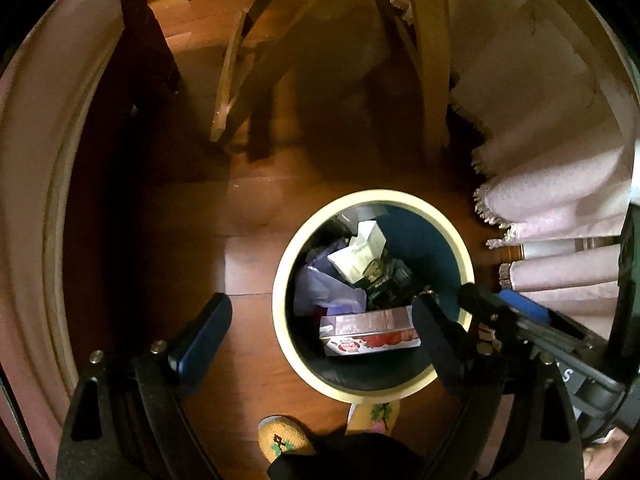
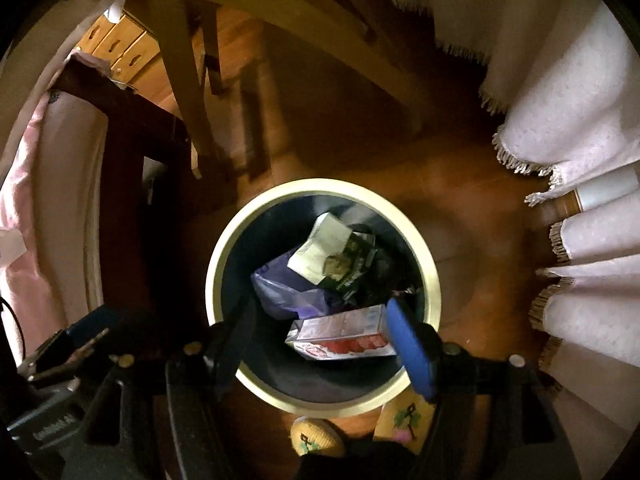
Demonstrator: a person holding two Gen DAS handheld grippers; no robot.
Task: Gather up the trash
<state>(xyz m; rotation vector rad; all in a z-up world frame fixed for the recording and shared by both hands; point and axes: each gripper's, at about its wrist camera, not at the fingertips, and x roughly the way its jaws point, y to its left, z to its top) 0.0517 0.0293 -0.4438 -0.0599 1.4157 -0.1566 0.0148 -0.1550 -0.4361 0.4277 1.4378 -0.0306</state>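
Hovering over a round waste bin (image 2: pixel 434 280), both grippers point steeply down with nothing between their fingers. The left gripper (image 1: pixel 320 328) stands wide, one finger over the floor and the other over the bin's near rim. The right gripper (image 2: pixel 320 336) is likewise spread, both its fingers over the bin's mouth.

Inside the bin, a red and white carton (image 2: pixel 340 336) lies flat against the near wall. A purple plastic bag (image 2: pixel 280 288) sits behind it towards the left wall, and a pale crumpled packet (image 2: pixel 328 252) rests near the middle. In my judgement the drop step is complete, since the carton lies loose and neither gripper grips it.

The next move, as I judge it, calls for lifting both grippers clear of the rim and seeking further trash elsewhere.

The bin stands on a polished wooden floor (image 1: pixel 248 264). A fringed pale cloth (image 2: pixel 580 128) hangs at the right, and wooden chair legs (image 1: pixel 432 80) stand beyond the bin's far edge. The person's yellow slippers (image 1: pixel 286 436) touch the floor just beside the near rim.
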